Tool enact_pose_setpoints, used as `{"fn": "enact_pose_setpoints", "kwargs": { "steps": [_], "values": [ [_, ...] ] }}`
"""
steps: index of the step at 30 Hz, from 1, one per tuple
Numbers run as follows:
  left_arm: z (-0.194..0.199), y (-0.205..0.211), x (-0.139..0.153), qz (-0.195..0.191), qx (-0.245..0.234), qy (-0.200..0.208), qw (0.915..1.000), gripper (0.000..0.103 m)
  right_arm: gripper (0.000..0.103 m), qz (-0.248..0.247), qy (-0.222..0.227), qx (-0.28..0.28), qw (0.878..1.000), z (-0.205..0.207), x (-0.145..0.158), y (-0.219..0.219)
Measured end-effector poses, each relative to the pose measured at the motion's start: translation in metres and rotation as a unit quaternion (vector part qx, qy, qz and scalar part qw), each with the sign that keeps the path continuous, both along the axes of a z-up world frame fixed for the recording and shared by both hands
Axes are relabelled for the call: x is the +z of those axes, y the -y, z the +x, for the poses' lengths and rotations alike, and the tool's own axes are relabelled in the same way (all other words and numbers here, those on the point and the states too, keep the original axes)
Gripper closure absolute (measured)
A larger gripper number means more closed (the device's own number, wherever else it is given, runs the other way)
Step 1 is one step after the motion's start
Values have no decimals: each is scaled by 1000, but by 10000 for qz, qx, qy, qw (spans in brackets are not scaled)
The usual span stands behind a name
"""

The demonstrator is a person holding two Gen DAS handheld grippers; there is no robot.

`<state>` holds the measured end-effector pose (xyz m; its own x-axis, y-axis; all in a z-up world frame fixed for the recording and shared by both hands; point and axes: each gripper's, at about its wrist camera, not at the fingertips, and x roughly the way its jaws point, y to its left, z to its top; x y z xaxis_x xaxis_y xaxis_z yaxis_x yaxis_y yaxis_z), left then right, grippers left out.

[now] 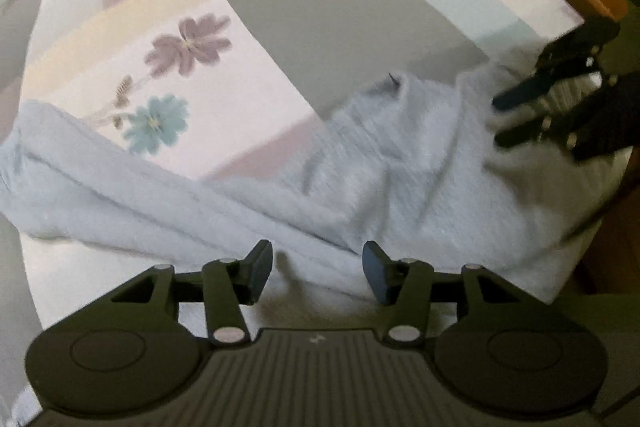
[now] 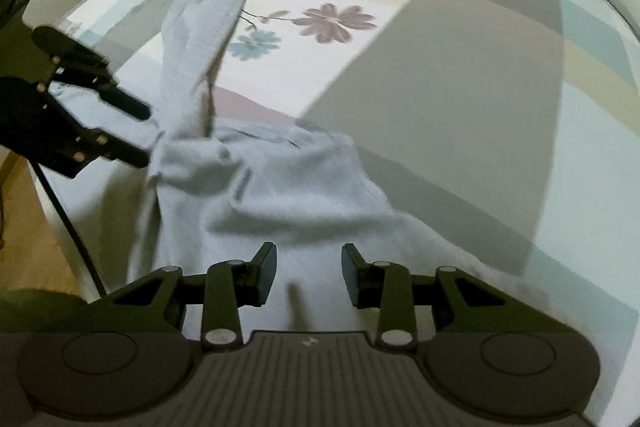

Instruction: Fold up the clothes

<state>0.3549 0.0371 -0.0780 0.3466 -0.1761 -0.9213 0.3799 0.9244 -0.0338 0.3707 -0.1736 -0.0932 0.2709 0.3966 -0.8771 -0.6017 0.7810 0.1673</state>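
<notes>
We had our left gripper (image 1: 316, 273) and right gripper (image 2: 309, 275) spread, pinching nothing | rumpled pale-blue fleece garment (image 1: 360, 167) lay on the patchwork floral bedsheet (image 1: 248, 39) | step: between folds, seemingly | next: regrasp an edge.

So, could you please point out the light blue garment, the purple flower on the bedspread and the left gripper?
light blue garment (image 2: 280, 187): right wrist view, rumpled middle.
purple flower (image 1: 188, 45): left wrist view, petals' centre.
left gripper (image 1: 318, 273): left wrist view, gap between fingertips.
</notes>
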Motion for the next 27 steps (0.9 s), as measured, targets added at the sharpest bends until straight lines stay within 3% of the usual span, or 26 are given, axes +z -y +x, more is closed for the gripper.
{"fn": "enact_pose_setpoints", "kwargs": {
  "steps": [5,11,14,15,16,17,20,22,27],
  "values": [
    [33,4,7,-606,-890,334,9936,53,63,-117,-110,14,9999,0,-5,-18],
    [82,38,-25,-1484,-1555,-18,9766,54,63,-342,-231,-245,9988,-5,-16,-9],
    [103,54,-55,-1643,-1514,-563,9731,65,63,-408,-258,-438,9979,-8,-19,1],
    [108,58,-62,-1696,-1484,-698,9718,89,63,-421,-255,-491,9976,-9,-20,4],
    [113,59,-65,-1808,-1449,-751,9699,101,63,-418,-240,-546,9973,-11,-20,8],
    [116,58,-63,-1903,-1374,-673,9697,101,63,-417,-230,-589,9971,-13,-20,11],
    [128,51,-60,-1759,-992,-391,9786,101,63,-434,-219,-747,9960,-20,-24,21],
    [138,47,-62,-1737,-785,-417,9808,100,63,-427,-269,-887,9948,-23,-28,27],
    [129,52,-49,-1420,-886,-322,9854,96,62,-419,-202,-1165,9921,-31,-22,46]
  ]
}}
